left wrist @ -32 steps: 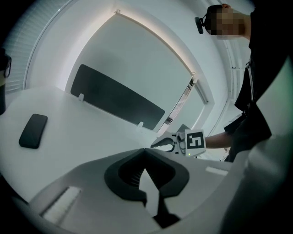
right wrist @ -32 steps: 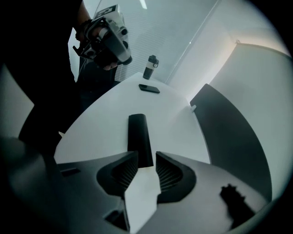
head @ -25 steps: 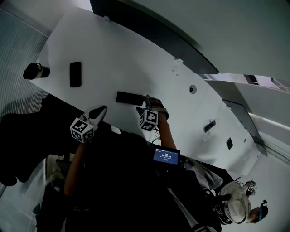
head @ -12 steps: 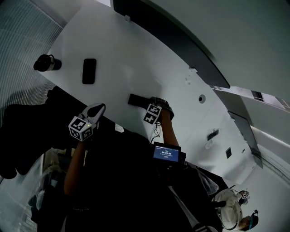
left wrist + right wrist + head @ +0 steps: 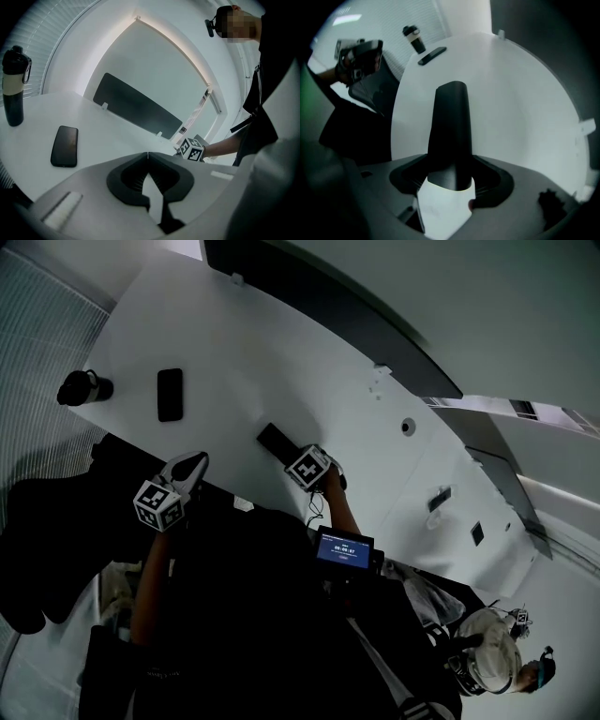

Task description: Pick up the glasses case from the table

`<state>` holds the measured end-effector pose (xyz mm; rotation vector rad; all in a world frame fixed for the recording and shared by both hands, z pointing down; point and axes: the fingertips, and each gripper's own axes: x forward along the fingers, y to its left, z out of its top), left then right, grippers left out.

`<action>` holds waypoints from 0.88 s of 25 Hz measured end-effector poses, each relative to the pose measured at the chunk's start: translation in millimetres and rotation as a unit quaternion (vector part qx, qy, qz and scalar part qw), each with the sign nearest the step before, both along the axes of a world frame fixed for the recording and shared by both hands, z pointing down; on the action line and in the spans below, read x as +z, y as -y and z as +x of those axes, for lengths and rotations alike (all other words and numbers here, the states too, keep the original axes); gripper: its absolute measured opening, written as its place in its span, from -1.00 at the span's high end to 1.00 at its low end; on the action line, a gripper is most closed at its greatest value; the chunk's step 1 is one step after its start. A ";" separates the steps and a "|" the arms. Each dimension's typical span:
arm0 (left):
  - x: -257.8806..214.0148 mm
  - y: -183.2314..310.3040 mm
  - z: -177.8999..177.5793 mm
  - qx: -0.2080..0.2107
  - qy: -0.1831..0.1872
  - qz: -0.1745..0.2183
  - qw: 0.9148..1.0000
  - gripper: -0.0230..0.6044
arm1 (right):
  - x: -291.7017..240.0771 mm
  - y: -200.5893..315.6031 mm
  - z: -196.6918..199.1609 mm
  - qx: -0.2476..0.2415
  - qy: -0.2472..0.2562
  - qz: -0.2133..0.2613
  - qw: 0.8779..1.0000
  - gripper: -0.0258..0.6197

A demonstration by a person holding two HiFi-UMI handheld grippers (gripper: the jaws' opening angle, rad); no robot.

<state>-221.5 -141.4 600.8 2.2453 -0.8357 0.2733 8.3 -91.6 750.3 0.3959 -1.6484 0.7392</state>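
The black glasses case [image 5: 275, 440] lies on the white table [image 5: 281, 362] near its front edge. My right gripper [image 5: 292, 454] points steeply down over the case's near end. In the right gripper view the case [image 5: 450, 131] runs away from me between the wide jaws, with a gap on each side, so my right gripper [image 5: 451, 180] is open. My left gripper [image 5: 192, 465] hangs off the table's front edge to the left, shut and empty; its tips [image 5: 148, 153] meet in the left gripper view.
A black phone [image 5: 170, 394] lies flat on the table's left part, and a dark bottle [image 5: 82, 387] stands at the left edge. A long dark panel [image 5: 136, 110] runs along the far side. The person's dark clothing fills the area below the table's front edge.
My right gripper has rolled and sunk down over the case's near end. The case now looks slanted in the head view instead of lying across. My left gripper drifted slightly left.
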 end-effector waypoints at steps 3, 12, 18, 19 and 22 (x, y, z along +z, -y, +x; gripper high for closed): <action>-2.1 3.6 2.7 0.003 -0.006 -0.001 1.000 0.89 | -5.1 -13.9 -11.6 0.129 0.069 -0.045 0.988 0.01; -7.6 -1.9 32.3 0.034 -0.013 -0.010 0.999 0.89 | -21.7 -21.2 -36.4 0.433 0.286 -0.166 0.839 0.01; -14.2 -4.5 47.1 0.040 -0.016 -0.013 0.999 0.89 | -60.3 17.3 -36.7 0.524 0.438 -0.174 0.709 0.01; -12.9 -4.6 48.6 0.036 -0.019 -0.017 0.999 0.89 | -60.3 18.7 -36.6 0.528 0.441 -0.178 0.703 0.02; 8.5 -4.6 57.1 0.026 -0.026 -0.056 0.998 0.89 | -55.7 17.9 -38.2 0.528 0.448 -0.198 0.694 0.02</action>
